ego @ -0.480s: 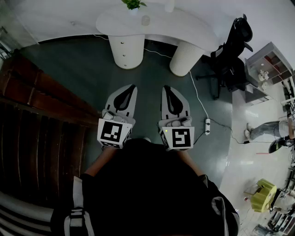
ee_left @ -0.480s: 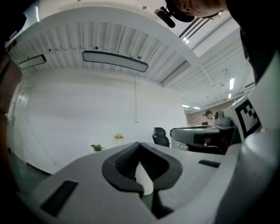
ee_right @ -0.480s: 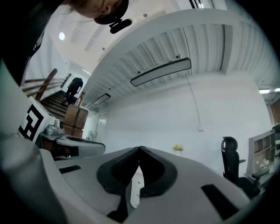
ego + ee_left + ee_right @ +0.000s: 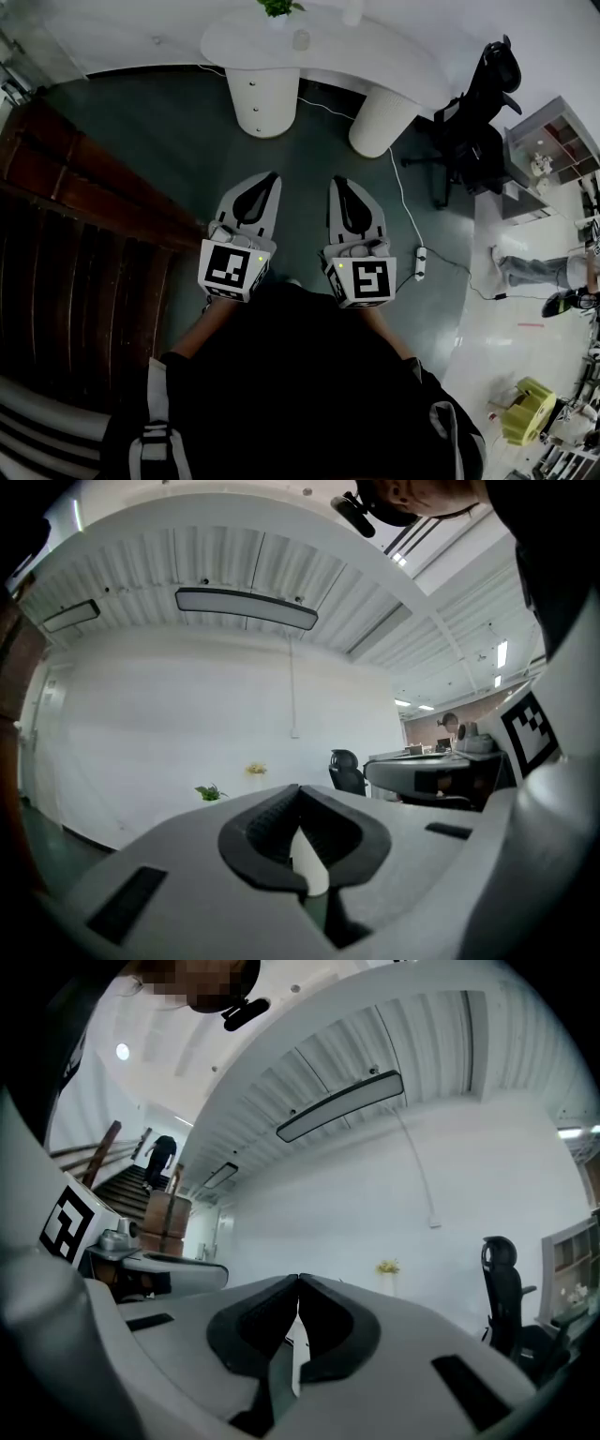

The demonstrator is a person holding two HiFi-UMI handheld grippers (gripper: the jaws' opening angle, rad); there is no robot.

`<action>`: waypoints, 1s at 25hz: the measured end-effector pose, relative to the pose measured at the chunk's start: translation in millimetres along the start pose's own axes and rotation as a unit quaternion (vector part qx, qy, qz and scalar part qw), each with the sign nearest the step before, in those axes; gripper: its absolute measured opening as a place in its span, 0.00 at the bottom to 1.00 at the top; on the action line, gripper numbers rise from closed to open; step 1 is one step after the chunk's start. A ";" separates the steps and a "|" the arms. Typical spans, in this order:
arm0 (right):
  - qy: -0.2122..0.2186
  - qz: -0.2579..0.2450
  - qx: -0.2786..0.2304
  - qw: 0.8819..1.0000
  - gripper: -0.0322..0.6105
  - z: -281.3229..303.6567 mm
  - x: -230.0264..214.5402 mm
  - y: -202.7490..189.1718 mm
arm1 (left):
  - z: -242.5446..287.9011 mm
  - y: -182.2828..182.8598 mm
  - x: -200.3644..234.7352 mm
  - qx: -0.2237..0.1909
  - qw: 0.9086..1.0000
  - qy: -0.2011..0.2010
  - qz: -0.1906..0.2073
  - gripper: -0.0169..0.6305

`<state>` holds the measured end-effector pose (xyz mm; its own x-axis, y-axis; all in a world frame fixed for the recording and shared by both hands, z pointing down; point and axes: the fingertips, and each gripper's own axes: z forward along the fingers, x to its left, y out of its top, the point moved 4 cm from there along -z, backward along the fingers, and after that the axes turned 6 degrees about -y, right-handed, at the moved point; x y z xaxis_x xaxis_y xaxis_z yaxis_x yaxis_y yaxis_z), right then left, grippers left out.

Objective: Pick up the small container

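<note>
In the head view my left gripper (image 4: 270, 175) and right gripper (image 4: 337, 179) are held side by side at waist height above a dark green floor, pointing at a white curved table (image 4: 375, 58). Both are shut with nothing between the jaws; the tips meet in the left gripper view (image 4: 300, 789) and in the right gripper view (image 4: 298, 1281). A small pale cup-like container (image 4: 300, 39) stands on the table top, far ahead of both grippers, beside a green plant (image 4: 277, 7). Another pale item (image 4: 349, 11) sits at the table's back edge.
Dark wooden stairs (image 4: 75, 244) rise at my left. A black office chair (image 4: 478, 103) and a grey shelf unit (image 4: 548, 141) stand at the right. A power strip (image 4: 419, 262) with a white cable lies on the floor. A person's legs (image 4: 534, 267) show at far right.
The table and room have slid slightly right and down in the head view. Both grippers keep their place and stay shut. The legs at far right have shifted a little.
</note>
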<state>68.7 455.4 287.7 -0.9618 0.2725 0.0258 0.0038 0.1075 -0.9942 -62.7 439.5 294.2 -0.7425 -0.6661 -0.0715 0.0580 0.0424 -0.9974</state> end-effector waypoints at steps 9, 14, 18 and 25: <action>-0.002 -0.018 -0.023 1.000 0.09 13.2 -13.3 2.7 | 20.0 -4.9 10.5 0.001 1.000 0.003 -0.003 0.04; 0.011 -0.021 -0.021 1.000 0.09 38.9 -21.0 0.5 | 42.8 -4.7 27.2 0.002 1.000 0.001 -0.005 0.04; 0.006 -0.020 -0.018 1.000 0.10 71.5 -24.9 -11.2 | 67.0 -12.6 51.0 -0.003 1.000 -0.008 -0.005 0.04; 0.001 -0.018 0.014 1.000 0.20 166.7 -40.6 -37.0 | 131.2 -26.0 121.7 0.009 1.000 -0.018 -0.005 0.04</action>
<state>61.9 281.0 306.1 -0.9607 0.2707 0.0618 -0.0384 0.0908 -0.9951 -67.0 259.6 312.4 -0.7191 -0.6922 -0.0615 0.0640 0.0222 -0.9977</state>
